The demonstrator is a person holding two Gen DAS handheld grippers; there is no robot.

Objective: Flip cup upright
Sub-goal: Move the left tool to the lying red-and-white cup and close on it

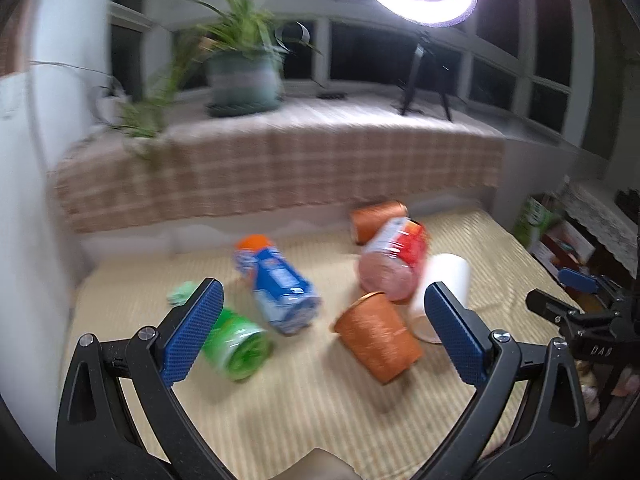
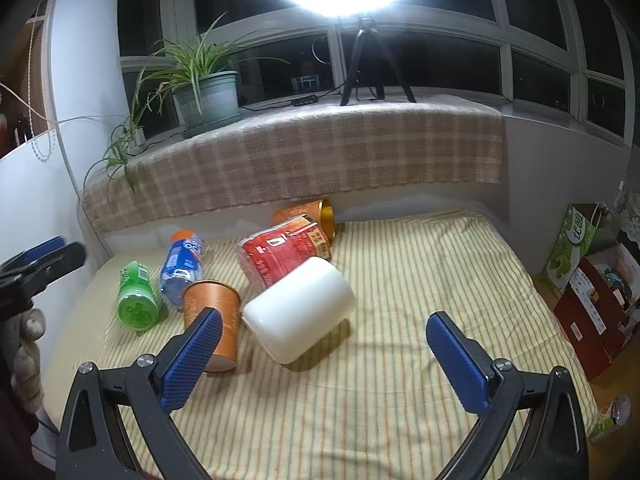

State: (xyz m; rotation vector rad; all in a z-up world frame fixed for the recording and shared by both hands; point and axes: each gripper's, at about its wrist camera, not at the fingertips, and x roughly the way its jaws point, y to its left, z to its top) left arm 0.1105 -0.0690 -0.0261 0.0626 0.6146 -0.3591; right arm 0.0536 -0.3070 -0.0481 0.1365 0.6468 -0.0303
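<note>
Lying tipped on striped sheet [image 2: 400, 280], white cup [image 2: 298, 310], orange cup [image 2: 212, 308], bottles

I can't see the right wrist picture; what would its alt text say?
An open hand-held gripper hovers over a striped bedsheet where a white cup lies on its side beside an orange cup standing rim up. Bottles, a red packet and another tipped orange cup lie behind.

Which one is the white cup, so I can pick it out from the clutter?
Find the striped yellow sheet below the plaid-covered window ledge. In the cluster of toppled containers at its middle, the white cup lies on its side nearest the right gripper, touching the red bottle. It is the only plain white, label-free item; its neighbours are orange, red, blue or green.
</note>
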